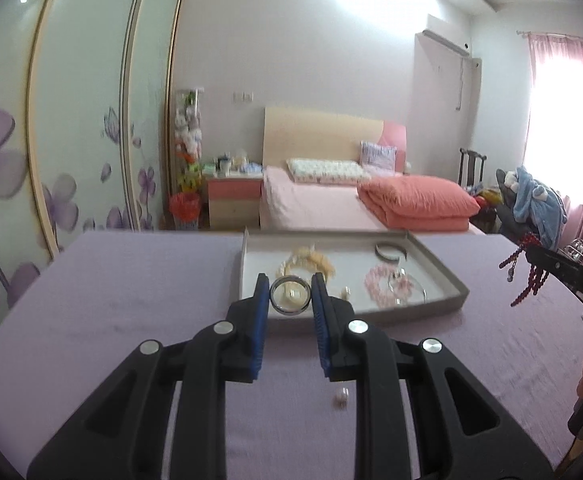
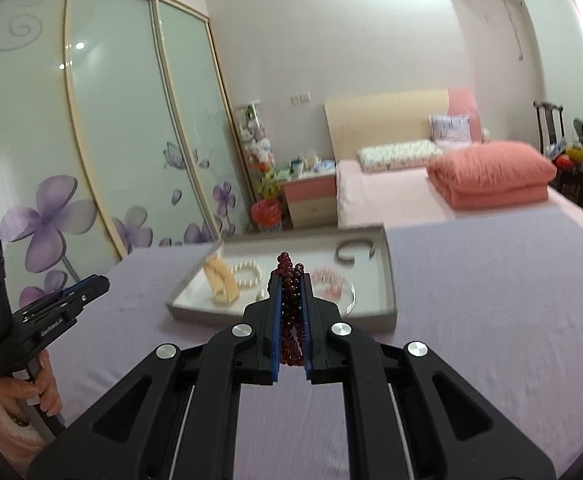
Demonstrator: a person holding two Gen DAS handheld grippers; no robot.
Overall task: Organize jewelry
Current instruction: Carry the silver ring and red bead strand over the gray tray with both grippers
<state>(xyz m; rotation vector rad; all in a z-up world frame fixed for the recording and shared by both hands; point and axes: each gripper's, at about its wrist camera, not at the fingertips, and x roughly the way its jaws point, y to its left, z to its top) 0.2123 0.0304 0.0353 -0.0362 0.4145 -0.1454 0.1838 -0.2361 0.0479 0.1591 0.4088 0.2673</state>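
Pinching a round silver metal ring [image 1: 290,294] between blue ribbed pads of left gripper [image 1: 290,286], above grey tray [image 1: 443,278]. Seen only from left wrist: small pale bead [image 1: 341,395] on lilac cloth [image 1: 131,300]. Clamped in right gripper [image 2: 290,280], glossy dark red beaded strand [image 2: 290,300].

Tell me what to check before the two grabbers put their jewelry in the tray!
1. Left gripper pinches the silver ring: ok.
2. Right gripper is clamped on the dark red bead bracelet: ok.
3. Tray sits flat on the purple cloth: ok.
4. Bare spot left in the tray, near its back middle: ok.
5. Everything off the cloth: not ok, a small pale bead lies there.
6. Red beads hanging free of the tray's edge: cannot tell.
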